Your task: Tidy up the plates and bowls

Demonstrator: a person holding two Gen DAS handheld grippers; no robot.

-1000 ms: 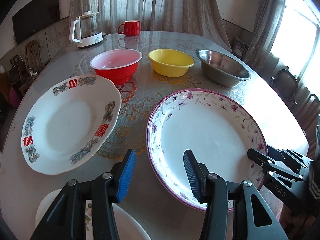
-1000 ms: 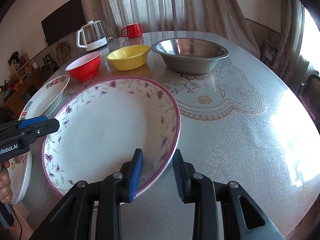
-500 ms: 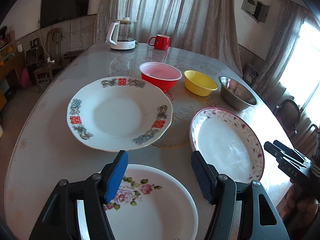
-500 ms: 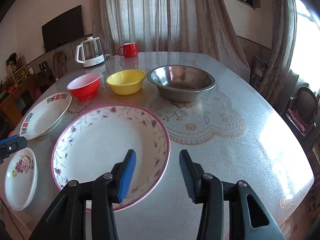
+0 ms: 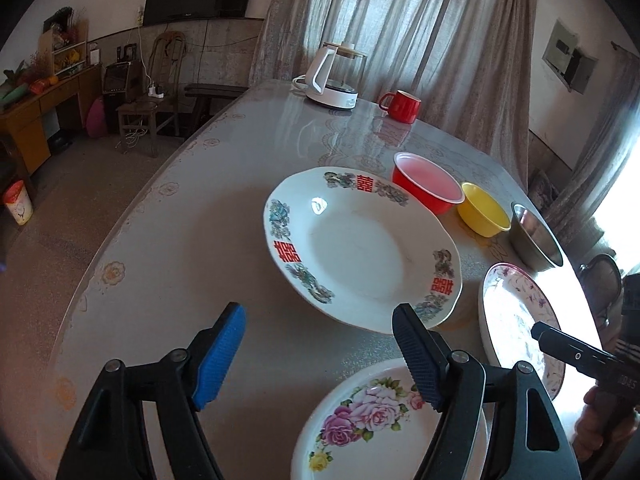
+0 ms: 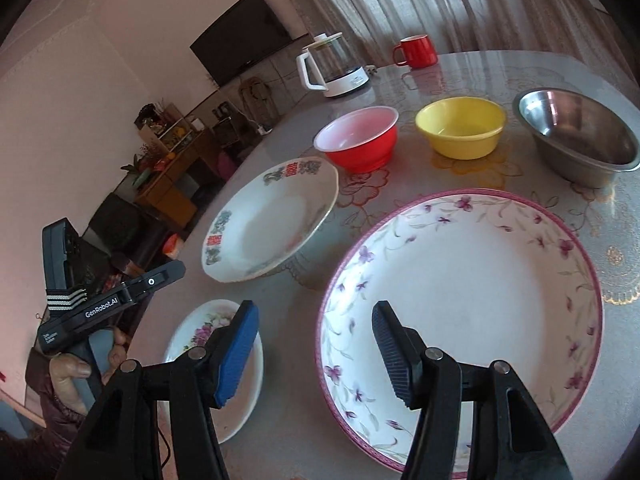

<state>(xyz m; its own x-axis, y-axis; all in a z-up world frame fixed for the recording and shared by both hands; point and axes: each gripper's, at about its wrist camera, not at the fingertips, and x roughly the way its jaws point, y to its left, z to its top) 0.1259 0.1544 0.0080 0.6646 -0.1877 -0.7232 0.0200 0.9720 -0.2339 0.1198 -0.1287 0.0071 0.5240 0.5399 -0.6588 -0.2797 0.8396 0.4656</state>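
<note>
**Both grippers pull back, nothing picked up yet**

Here's the big change: a second ago the right gripper [image 6: 316, 348] had its jaws closing in around the near rim of the purple-flowered plate [image 6: 472, 288], and now it's backed away with its jaws spread wide, holding nothing. That plate sits flat on the table [image 6: 608, 240], untouched as far as I can judge. So the grab didn't go through, and that first lift is yet to be made.

Over on the other side, the left gripper [image 5: 320, 356] has swung off toward the table's left edge. A second ago it was looking straight down the purple-flowered plate; now it hovers above bare tabletop, jaws wide apart and empty, with the small rose plate [image 5: 372, 424] just under its right finger and the plate with red characters [image 5: 360, 248] lying beyond.

Where does everything stand? Three plates lie separately near the front: rose plate nearest the edge, red-character plate behind it, purple-flowered plate to the right. Three bowls line up behind them: red bowl [image 6: 360, 140], yellow bowl [image 6: 460, 126], steel bowl [image 6: 580, 132], each apart from the next. Kettle [image 6: 332, 66] and red mug [image 6: 416, 51] sit at the far end.

My read: this is a reset. No stacking has begun, and the rose plate, smallest of the lot, looks like the left gripper's likeliest target
</note>
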